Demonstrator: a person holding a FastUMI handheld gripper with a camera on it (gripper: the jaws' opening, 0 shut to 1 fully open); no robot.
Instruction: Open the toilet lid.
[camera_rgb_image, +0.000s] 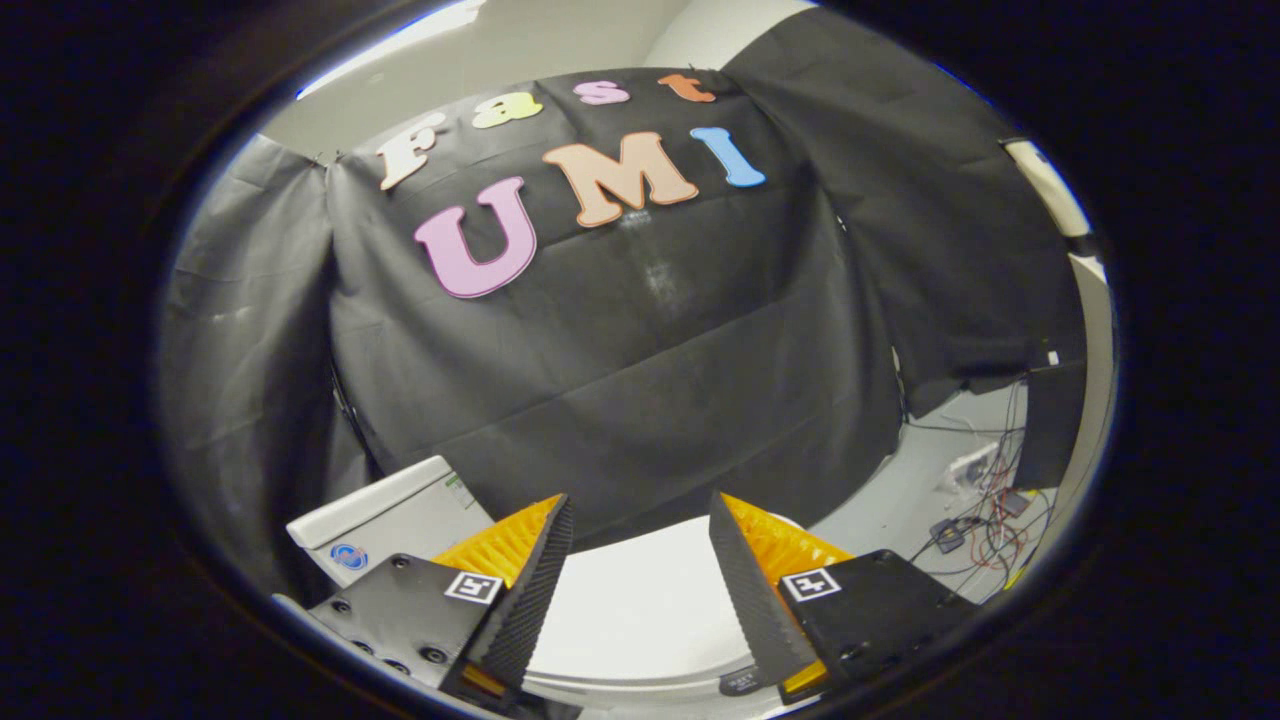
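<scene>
Gripper (640, 520) fingers spread above closed white toilet lid (630, 610); black cloth wall (640, 380) beyond

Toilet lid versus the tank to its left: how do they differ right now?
The lid is rounded and lies flat, seen between the open gripper's fingers; the tank is boxy, standing beyond the left finger. The lid looks plain; the tank carries a round sticker. Both are white.

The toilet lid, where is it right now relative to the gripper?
In the gripper view, the white toilet lid lies closed below and between the open fingers of the gripper, with the cistern beside the left finger and the black cloth wall beyond.
</scene>
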